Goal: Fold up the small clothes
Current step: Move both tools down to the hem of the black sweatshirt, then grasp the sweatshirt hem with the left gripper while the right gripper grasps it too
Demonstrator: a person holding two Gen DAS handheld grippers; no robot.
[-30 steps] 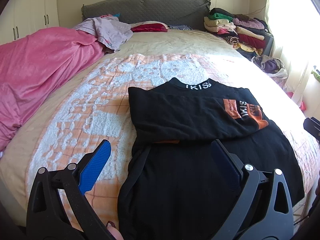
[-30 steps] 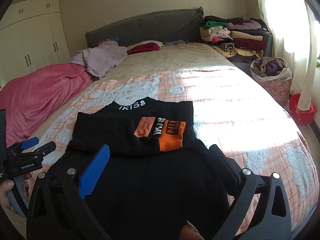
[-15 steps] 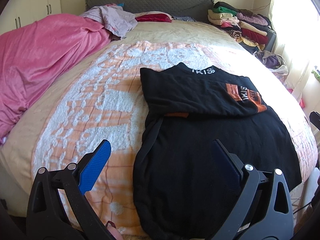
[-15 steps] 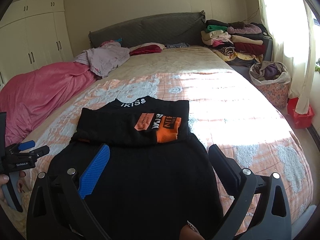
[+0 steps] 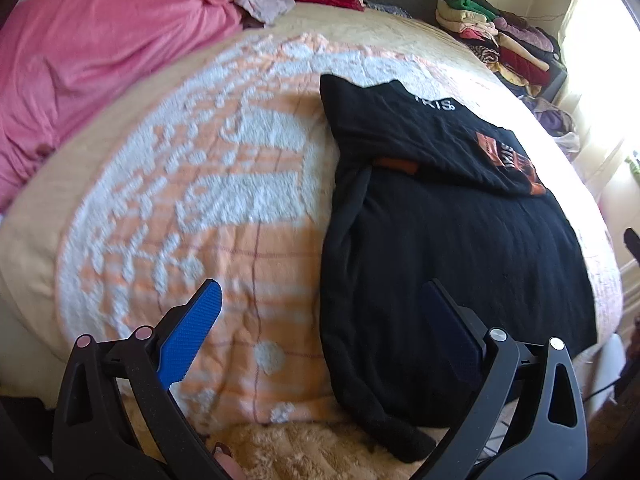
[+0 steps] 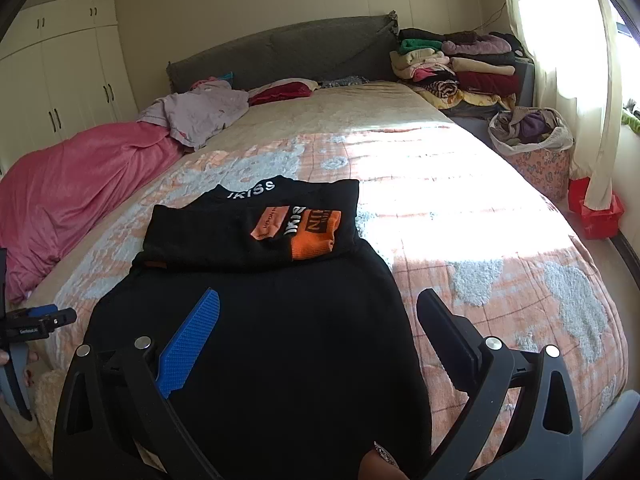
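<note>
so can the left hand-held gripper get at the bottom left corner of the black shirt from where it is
Probably yes. The left hand-held gripper is open and holds nothing, and the black shirt has its near left corner draped over the bed edge just ahead, with nothing lying across it.

My left wrist view sat low at the foot of the bed [image 5: 256,256], tilted down, with the black shirt [image 5: 440,240] filling the right of the frame. My right wrist view looked up the bed [image 6: 460,208] toward the headboard [image 6: 280,52]. Both shared the shirt [image 6: 260,320] and the pink blanket [image 6: 80,176] at left.
</note>
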